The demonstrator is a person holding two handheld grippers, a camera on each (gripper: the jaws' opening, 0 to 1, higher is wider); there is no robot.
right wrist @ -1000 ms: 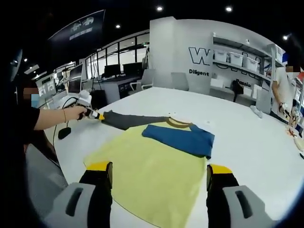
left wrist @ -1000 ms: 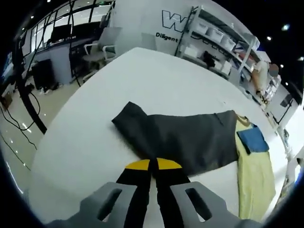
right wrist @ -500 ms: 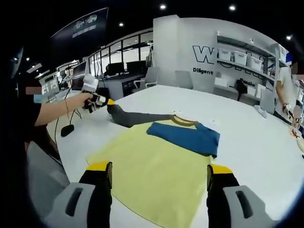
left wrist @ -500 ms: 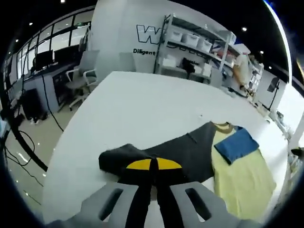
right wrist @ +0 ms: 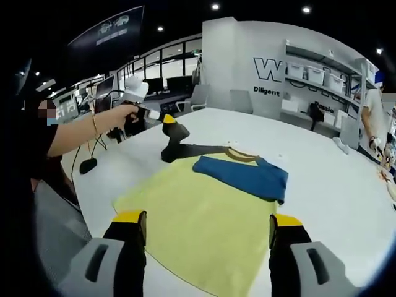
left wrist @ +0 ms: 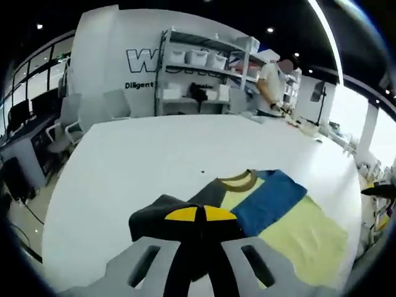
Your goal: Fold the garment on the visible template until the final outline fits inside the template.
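Observation:
A yellow shirt [right wrist: 195, 213] lies flat on the white table [right wrist: 328, 185], its blue sleeve [right wrist: 244, 174] folded across the chest. My left gripper [left wrist: 199, 215] is shut on the end of the dark grey sleeve [left wrist: 162, 213] and holds it lifted above the table. From the right gripper view that left gripper [right wrist: 167, 119] hangs over the shirt's far left corner with the dark grey sleeve [right wrist: 179, 147] draped down from it. My right gripper [right wrist: 207, 226] stands open low over the shirt's near hem. The shirt [left wrist: 291, 226] and blue sleeve [left wrist: 269, 201] lie right of my left gripper.
Shelving with white bins [left wrist: 204, 59] stands beyond the table's far end, and a person [left wrist: 272, 86] stands by it. Desks and office chairs [right wrist: 198, 96] lie to the far left. A person's arm [right wrist: 80, 133] reaches in from the left.
My left gripper has lifted the dark grey sleeve off the table and carried it toward the shirt's body, so the sleeve now bunches and hangs. The right gripper has stayed put.

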